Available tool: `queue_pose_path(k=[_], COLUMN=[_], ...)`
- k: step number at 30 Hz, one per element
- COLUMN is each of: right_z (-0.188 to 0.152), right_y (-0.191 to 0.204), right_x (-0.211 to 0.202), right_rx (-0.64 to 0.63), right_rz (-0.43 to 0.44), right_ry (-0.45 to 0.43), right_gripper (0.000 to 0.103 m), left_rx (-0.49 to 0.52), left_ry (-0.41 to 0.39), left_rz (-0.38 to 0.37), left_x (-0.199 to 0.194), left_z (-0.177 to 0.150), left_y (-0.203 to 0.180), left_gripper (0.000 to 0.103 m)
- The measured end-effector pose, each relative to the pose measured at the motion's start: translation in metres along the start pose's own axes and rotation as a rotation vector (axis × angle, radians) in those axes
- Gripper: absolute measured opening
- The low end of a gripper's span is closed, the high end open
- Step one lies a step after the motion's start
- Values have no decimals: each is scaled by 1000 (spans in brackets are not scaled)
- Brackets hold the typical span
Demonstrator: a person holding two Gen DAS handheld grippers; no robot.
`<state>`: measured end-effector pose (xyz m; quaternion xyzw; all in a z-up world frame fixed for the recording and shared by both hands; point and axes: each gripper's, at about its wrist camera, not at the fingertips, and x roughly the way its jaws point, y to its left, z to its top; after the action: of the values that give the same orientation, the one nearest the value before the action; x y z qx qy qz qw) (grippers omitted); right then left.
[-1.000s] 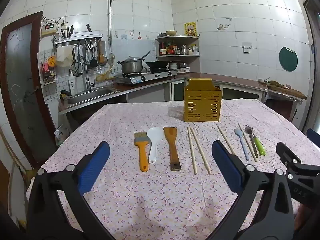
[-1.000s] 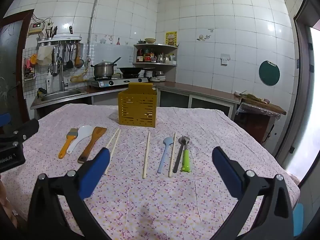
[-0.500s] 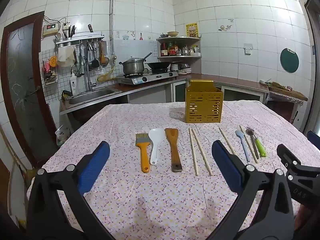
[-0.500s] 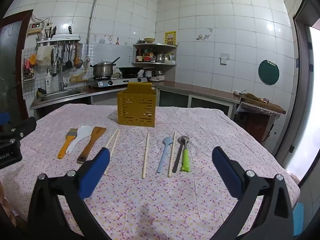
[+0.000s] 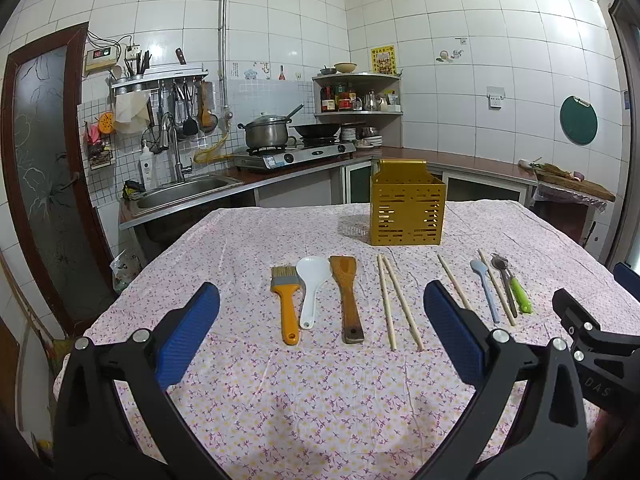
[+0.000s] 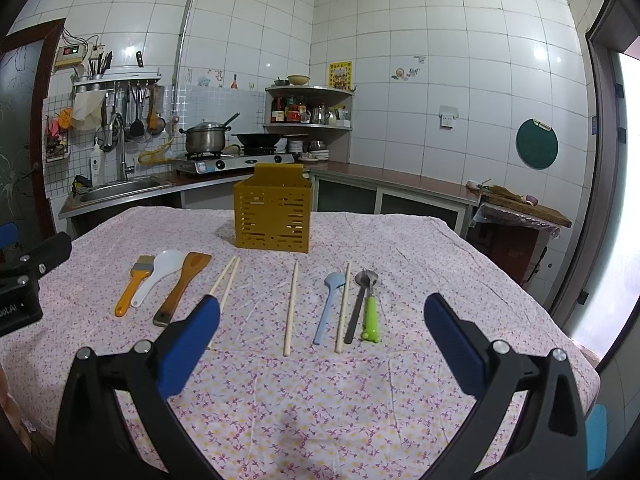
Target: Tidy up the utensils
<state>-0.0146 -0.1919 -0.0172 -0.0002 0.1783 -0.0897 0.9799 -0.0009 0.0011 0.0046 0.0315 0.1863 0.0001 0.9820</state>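
A yellow slotted utensil holder (image 5: 407,214) (image 6: 273,218) stands at the back of the table. Laid out in a row in front of it are an orange-handled brush (image 5: 287,303), a white rice paddle (image 5: 311,284), a wooden spatula (image 5: 348,295), a pair of chopsticks (image 5: 396,306), two single chopsticks (image 6: 291,307) (image 6: 343,306), a pale blue spoon (image 6: 329,301), a metal spoon (image 6: 360,303) and a green-handled tool (image 6: 371,318). My left gripper (image 5: 320,338) is open and empty, short of the brush and spatula. My right gripper (image 6: 320,338) is open and empty, short of the spoons.
The table wears a pink floral cloth (image 5: 320,392). Behind it run a counter with a sink (image 5: 180,194), a stove with a pot (image 5: 268,134) and a corner shelf (image 5: 356,92). A door (image 5: 40,180) is at the left.
Both grippers have drifted slightly; the utensils sit a touch lower in the left wrist view. Nothing on the table has moved and both grippers stay open.
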Motion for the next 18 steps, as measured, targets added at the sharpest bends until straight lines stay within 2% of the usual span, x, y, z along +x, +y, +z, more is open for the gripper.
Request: queue_pose_path(k=[18], right_z=[-1], right_y=[1], right_x=[2], right_rx=[1], right_rz=[-4], right_ry=[3], right_gripper=[100], left_rx=[2], left_ry=[3], left_rz=[-3], left_x=[2], left_z=[-1], left_y=[-1], left_gripper=[99])
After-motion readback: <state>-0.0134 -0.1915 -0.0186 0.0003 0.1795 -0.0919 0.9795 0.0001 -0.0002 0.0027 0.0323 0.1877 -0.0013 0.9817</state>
